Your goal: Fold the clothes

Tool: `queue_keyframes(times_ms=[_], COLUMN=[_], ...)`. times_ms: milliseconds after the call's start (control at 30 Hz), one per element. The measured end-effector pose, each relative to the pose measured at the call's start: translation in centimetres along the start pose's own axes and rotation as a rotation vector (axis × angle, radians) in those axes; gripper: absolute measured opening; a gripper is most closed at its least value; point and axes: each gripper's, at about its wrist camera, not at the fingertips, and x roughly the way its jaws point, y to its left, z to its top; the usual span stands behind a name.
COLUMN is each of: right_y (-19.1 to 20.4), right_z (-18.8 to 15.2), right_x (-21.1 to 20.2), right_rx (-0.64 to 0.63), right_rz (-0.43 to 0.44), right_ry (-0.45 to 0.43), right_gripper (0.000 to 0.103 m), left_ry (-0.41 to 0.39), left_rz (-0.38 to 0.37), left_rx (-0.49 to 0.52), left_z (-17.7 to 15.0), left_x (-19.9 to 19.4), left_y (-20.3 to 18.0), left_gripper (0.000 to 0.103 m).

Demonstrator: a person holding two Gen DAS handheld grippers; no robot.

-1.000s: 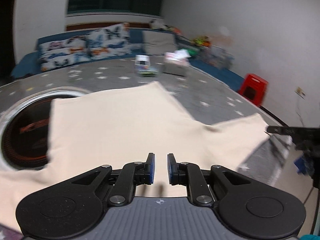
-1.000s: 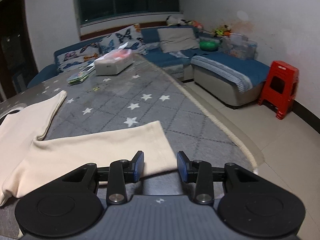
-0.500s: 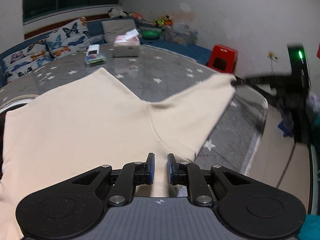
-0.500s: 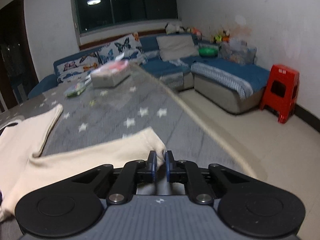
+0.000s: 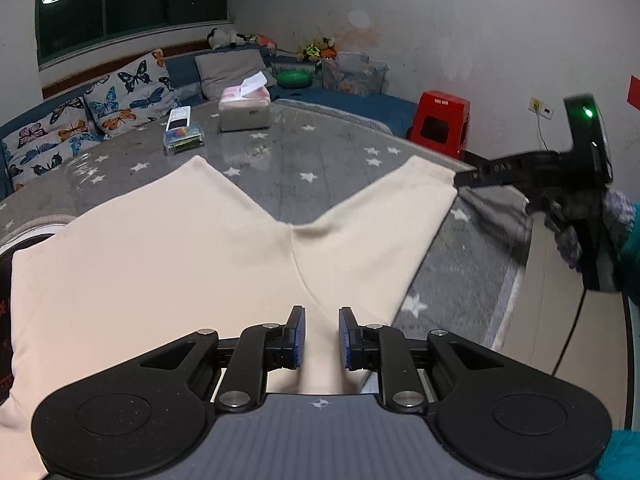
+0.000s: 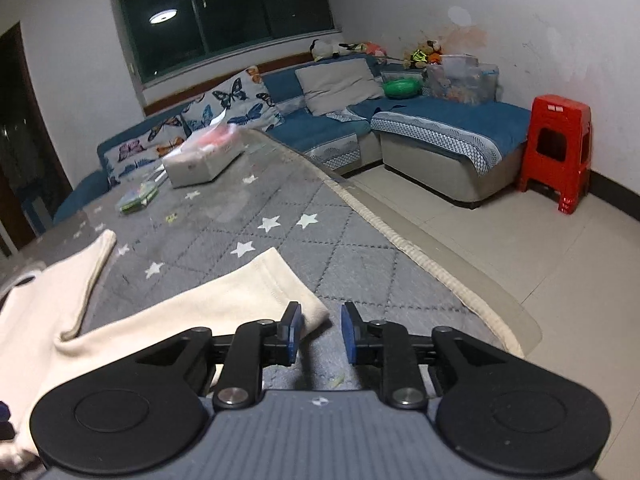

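Both grippers, left [image 5: 322,336] and right [image 6: 320,334], are opening over the spread cream cotton trousers [image 5: 168,264], pads clear of cloth.

red stool [image 6: 558,152], tissue box [image 5: 245,114], butterfly cushions [image 5: 132,92], blue sofa [image 6: 452,124]

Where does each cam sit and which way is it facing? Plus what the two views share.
Left wrist: on the left gripper, angled down along its opening fingers at the cream garment; fabric lies between them. The right gripper and a teal sleeve show at right.
Right wrist: on the right gripper, angled down at the garment's hem corner, jaws opening. No hand shows.
Shared: garment, grey starred table cover, tissue box, sofa, red stool.
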Motion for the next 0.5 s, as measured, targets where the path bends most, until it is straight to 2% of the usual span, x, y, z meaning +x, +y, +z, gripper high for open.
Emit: queue_keyframes(times_ms=[367,500], right_y=[0.3,0.3], right_z=[-0.1,0.0], right_x=[1.1,1.3], right_rx=[0.046,0.065], right_rz=[0.016,0.028], right_ry=[-0.022,-0.029], right_gripper=[0.022,0.017], left_ry=[0.015,0.008], left_rz=[-0.008,-0.004], left_rx=[0.003,0.003], left_z=[0.3,0.6], left_x=[1.2,1.1], left_y=[-0.5,-0.5], left_gripper=[0.02,0.02])
